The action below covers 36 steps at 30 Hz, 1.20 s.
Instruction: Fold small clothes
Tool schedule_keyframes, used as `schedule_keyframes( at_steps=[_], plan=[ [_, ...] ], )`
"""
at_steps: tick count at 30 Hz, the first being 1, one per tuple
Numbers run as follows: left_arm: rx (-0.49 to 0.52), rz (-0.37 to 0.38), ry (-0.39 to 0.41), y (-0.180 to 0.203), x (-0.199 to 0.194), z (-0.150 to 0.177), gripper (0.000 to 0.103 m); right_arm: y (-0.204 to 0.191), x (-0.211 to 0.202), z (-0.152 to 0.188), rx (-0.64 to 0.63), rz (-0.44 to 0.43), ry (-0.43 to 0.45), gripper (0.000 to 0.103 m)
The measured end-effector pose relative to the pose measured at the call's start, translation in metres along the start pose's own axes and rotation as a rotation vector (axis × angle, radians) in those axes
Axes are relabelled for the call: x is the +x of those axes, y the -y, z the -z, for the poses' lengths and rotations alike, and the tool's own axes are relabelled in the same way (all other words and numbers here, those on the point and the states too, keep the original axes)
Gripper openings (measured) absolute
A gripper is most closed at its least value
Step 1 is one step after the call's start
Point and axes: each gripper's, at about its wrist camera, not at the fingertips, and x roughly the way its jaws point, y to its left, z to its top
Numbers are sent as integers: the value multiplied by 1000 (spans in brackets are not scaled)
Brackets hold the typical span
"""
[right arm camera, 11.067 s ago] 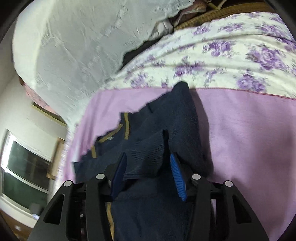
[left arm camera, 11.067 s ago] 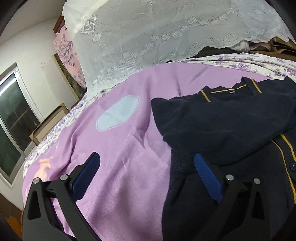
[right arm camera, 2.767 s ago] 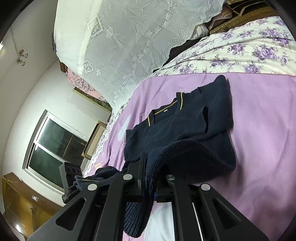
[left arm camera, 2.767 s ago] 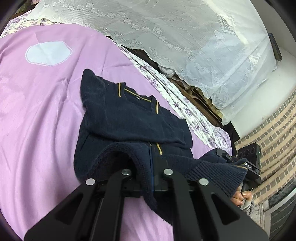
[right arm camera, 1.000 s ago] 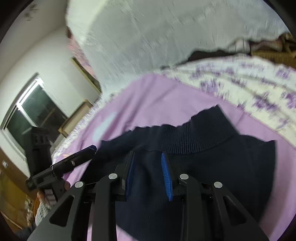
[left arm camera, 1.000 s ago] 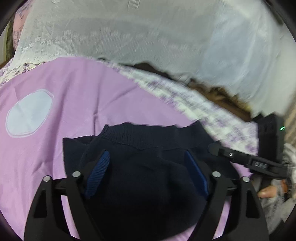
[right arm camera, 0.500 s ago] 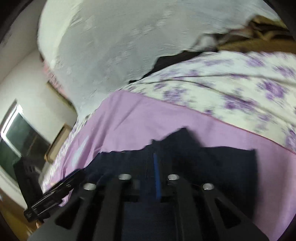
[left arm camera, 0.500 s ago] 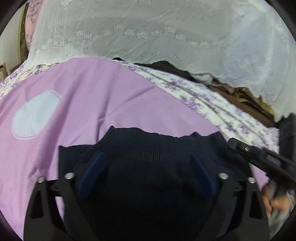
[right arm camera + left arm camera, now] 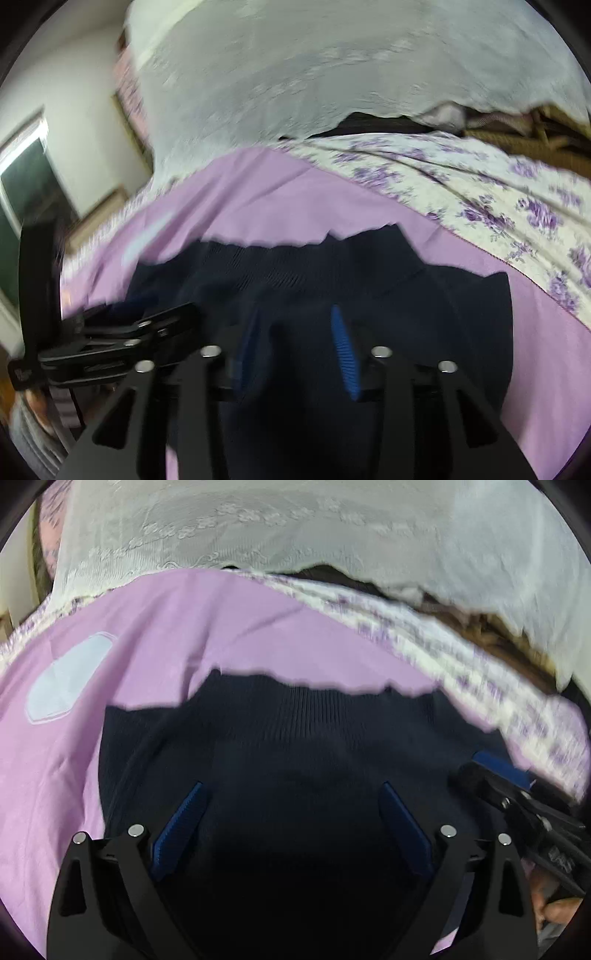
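Since the purple sheet (image 9: pixel 155 635) is spread wide across the bed, the dark navy sweater (image 9: pixel 295 760) is laid on it as a compact bundle, its ribbed hem turned to the far side. The fold is judged nearly complete; only release and smoothing appear to be left. The left gripper (image 9: pixel 291 823) is spread wide, nothing clamped. The right gripper (image 9: pixel 291 347) is being opened, knit lying loosely between its jaws.
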Motion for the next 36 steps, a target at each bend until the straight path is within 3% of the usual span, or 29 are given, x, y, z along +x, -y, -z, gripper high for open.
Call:
schedule_keyframes(
  at_steps=[2, 4, 9, 13, 17, 20, 23, 25, 28, 36],
  plan=[
    [98, -132, 27, 21, 11, 11, 98, -8, 10, 9, -55, 54, -20, 54],
    [107, -177, 45, 26, 9, 11, 99, -6, 8, 5, -29, 47, -25, 54],
    [-5, -55, 70, 6, -17, 17, 97, 13, -30, 15, 123, -5, 70, 54],
    [-27, 55, 134, 12, -55, 37, 97, 46, -63, 25, 265, -26, 129, 65],
    [6, 28, 147, 29, -56, 40, 97, 93, -83, 47, 494, -78, 149, 65],
    [-51, 13, 107, 27, -45, 33, 97, 112, -85, 64, 603, -127, 140, 65],
    [-135, 68, 29, 17, -27, 26, 97, 112, -82, 72, 620, -128, 121, 65],
    [-101, 26, 2, 18, -13, 27, 99, 110, -76, 75, 616, -126, 102, 65],
    [-40, -17, 19, 28, -9, 32, 99, 111, -67, 79, 630, -132, 69, 64],
    [-43, -2, 25, 24, -11, 35, 99, 119, -63, 83, 678, -168, 61, 64]
  ],
)
